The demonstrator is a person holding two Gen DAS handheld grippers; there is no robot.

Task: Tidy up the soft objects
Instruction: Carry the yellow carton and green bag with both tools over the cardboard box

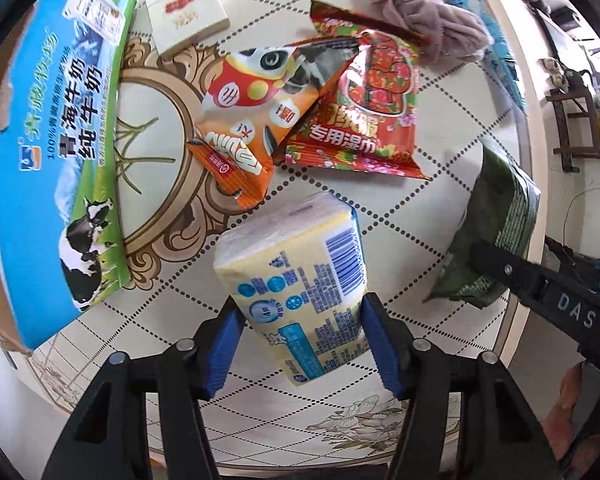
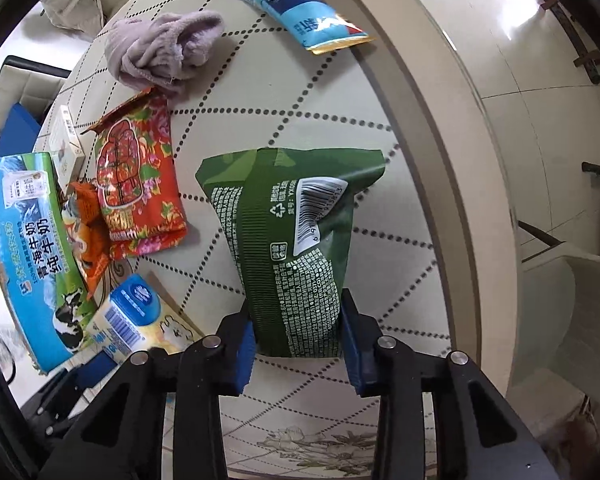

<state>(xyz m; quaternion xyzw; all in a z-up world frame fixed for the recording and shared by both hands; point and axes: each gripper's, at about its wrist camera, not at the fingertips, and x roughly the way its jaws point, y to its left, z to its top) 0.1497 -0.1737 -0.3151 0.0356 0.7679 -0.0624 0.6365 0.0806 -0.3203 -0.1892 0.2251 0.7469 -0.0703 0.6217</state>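
Note:
A pale yellow tissue pack with blue print lies on the patterned round table, and my left gripper is shut on its near end, a blue pad against each side. The same pack shows at the lower left of the right wrist view. My right gripper is shut on the lower end of a dark green snack bag, barcode side up, near the table's right edge. That green bag also shows in the left wrist view, with one of the right gripper's black fingers on it.
A blue-green milk carton box stands at the left. An orange seed bag, a red flowered wet-wipes pack, a white box and a grey towel lie beyond. A light-blue packet sits at the table rim.

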